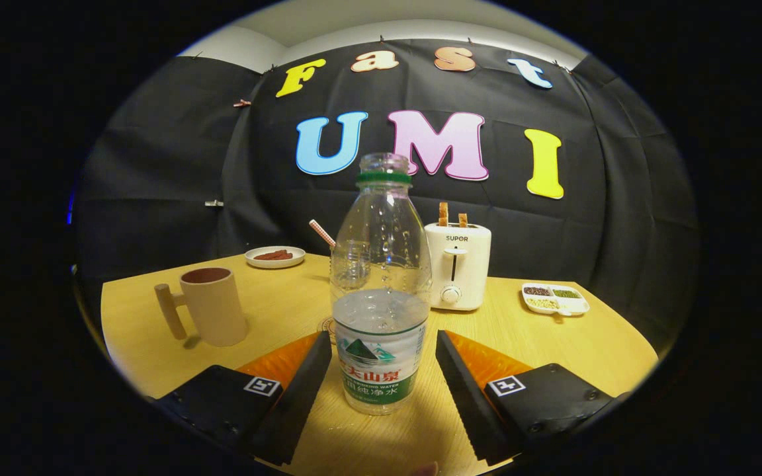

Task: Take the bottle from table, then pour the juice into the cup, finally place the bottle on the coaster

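The gripper (pixel 381 370) stands wide, fingers either side of the uncapped bottle (pixel 381 291), apparently not touching. The cup (pixel 212 305) sits beyond the left finger.

- bottle (pixel 381 291): clear glossy plastic, paper-like label
- tabletop (pixel 275 311): pale wood grain, smooth, slight sheen
- cup (pixel 212 305): matt, with a wooden handle
- toaster (pixel 458 264): smooth glossy plastic
- hand-held gripper (pixel 381 377): fingers apart, ribbed inner faces flanking the bottle

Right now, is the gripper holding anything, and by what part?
Nothing is held. The gripper is open, its fingers on either side of the bottle at its label, with gaps on both sides.
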Tool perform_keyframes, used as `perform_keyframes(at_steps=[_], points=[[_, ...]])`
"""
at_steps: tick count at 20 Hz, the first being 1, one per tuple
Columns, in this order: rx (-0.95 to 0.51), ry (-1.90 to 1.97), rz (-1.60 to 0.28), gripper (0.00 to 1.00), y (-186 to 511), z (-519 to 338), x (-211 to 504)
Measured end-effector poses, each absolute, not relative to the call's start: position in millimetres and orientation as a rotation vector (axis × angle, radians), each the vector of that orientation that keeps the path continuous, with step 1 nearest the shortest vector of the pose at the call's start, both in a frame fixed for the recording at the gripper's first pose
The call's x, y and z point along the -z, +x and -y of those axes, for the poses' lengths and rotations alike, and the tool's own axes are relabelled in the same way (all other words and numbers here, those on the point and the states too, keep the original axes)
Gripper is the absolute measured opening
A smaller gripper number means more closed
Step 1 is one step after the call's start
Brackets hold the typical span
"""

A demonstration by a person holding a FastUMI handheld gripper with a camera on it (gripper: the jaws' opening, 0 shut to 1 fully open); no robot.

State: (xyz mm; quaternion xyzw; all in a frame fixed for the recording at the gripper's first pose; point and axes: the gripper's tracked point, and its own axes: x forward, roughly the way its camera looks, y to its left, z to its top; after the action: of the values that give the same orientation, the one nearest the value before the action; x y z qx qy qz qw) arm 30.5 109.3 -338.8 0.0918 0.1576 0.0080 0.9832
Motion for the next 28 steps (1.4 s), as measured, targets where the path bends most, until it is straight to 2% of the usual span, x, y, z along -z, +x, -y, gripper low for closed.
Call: perform_keyframes(at_steps=[5,7,8,17,18,28], points=[[0.028,0.219,-0.295,0.97,45.7,-106.6,337.8],[0.054,0.226,-0.301,0.9,51.1,-104.4,341.5],[0.067,0.227,-0.307,0.78,54.1,-102.7,340.2],[0.17,0.137,-0.362,0.72,50.5,-85.1,297.9],[0.168,0.112,-0.353,0.7,51.3,-85.0,285.4],[0.155,-0.197,-0.377,0.7,54.3,-100.3,207.4]])
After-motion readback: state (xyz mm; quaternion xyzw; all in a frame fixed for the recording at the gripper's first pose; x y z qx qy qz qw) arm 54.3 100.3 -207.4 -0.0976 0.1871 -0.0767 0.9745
